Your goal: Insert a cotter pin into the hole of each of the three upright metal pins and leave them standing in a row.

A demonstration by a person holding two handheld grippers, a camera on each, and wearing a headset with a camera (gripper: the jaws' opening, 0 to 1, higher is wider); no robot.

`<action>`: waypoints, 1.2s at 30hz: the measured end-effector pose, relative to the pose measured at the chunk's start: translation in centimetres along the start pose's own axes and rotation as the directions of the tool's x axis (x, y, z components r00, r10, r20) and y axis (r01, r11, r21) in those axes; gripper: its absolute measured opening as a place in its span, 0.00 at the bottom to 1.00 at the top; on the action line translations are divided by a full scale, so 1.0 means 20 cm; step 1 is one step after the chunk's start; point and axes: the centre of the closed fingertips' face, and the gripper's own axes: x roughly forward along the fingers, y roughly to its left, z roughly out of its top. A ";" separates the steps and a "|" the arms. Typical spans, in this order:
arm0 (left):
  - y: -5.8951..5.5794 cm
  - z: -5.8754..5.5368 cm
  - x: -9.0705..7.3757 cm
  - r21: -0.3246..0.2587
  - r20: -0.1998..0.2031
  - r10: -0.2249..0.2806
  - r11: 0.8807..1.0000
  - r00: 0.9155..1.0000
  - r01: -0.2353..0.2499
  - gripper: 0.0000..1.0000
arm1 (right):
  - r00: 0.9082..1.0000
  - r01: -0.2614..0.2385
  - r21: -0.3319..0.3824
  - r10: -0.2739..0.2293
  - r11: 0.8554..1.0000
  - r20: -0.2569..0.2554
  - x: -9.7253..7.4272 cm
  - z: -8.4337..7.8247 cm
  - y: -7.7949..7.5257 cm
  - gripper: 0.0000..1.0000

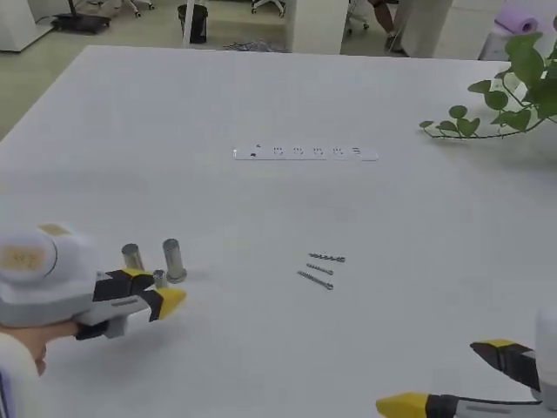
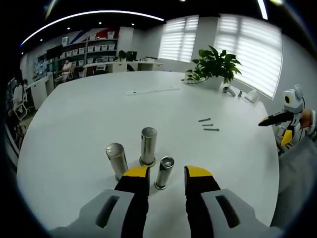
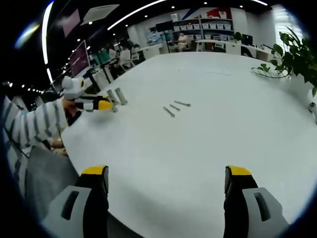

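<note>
The left tool [image 2: 167, 173] is sitting low over the white tabletop [image 1: 261, 348] at the person's near-left, and its yellow-tipped jaws are standing released, one on each side of the smallest pin [image 2: 163, 171], with a sliver of daylight showing on both sides, so nothing is being gripped. Just behind that little one, the other two metal pins are standing upright: a taller pin [image 2: 148, 145] slightly beyond it and a broad-topped pin [image 2: 117, 158] off to its left, all three bunched close together rather than in a tidy row. From the head view, the left tool [image 1: 150, 289] is reaching in from the lower left with the cluster of metal pins [image 1: 173, 259] right at its tips. The three cotter pins [image 1: 319, 269] are lying flat, side by side, near the middle of the tabletop, well apart from the metal pins and untouched. The right tool [image 1: 448, 376] is hanging at the near-right edge, jaws spread wide and holding nothing; its own view has the right tool [image 3: 168, 173] looking across the tabletop toward the cotter pins [image 3: 174, 107] and, beyond them, the left tool [image 3: 94, 105]. Farther back, a white power strip [image 1: 305, 153] is lying across the tabletop, and a leafy plant [image 1: 513, 87] is trailing in at the far right.
</note>
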 end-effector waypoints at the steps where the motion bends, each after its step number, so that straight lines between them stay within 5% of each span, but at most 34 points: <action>1: 0.00 0.00 0.00 -0.002 0.000 -0.002 1.000 1.000 0.002 0.25 | 1.000 0.000 0.000 0.000 1.000 -0.001 0.00 0.00 0.00 0.99; 13: 0.01 0.02 0.01 -0.023 0.027 -0.010 1.000 1.000 0.010 0.10 | 1.000 -0.004 -0.001 0.004 1.000 0.002 0.00 0.00 0.00 0.97; 22: 0.01 0.02 0.01 0.000 0.021 -0.008 1.000 1.000 0.008 0.09 | 1.000 -0.011 -0.004 0.011 1.000 -0.004 0.00 0.00 0.02 0.97; 31: 0.01 0.01 -0.01 -0.040 0.013 -0.025 0.999 1.000 0.025 0.07 | 1.000 -0.024 -0.010 0.023 1.000 -0.008 0.01 0.00 0.04 0.97; 36: -0.03 0.00 -0.02 0.025 -0.002 -0.037 0.999 0.999 0.037 0.07 | 1.000 -0.027 -0.013 0.027 1.000 -0.004 0.01 0.00 0.04 0.97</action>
